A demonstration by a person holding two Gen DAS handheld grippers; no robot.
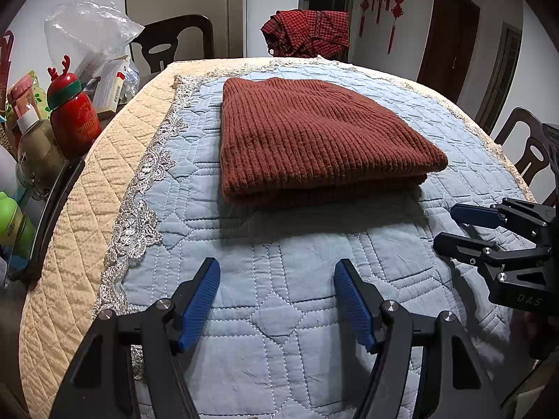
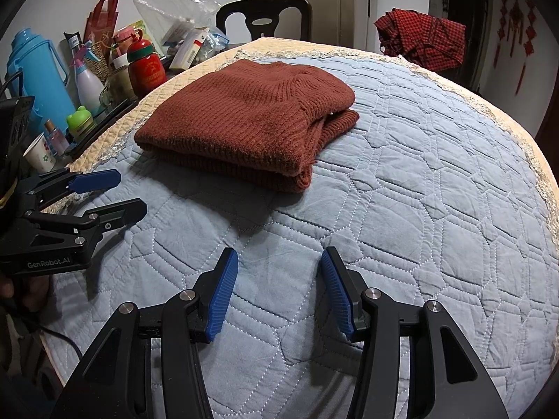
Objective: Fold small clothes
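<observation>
— Rust-brown ribbed knit sweater point(image 1: 307, 139), folded into a thick rectangle: why is it lying in the middle of the pale blue quilted cover point(image 1: 279, 314)?

— I'd say it has been folded and laid flat there; its layers sit stacked, edges fairly even. Nothing is touching it.

— And the two tools?

— Both hang on the near side of the sweater, apart from it. The left gripper point(image 1: 276, 300) has its blue pads spread with only quilt showing between them; the right gripper point(image 2: 279, 289) likewise stands parted and holds nothing.

— Why leave the clutter alone?

— The red reindeer-capped bottle point(image 1: 71, 118) and its neighbours stand left of the sweater, off the quilt, so the folding area is free.
</observation>
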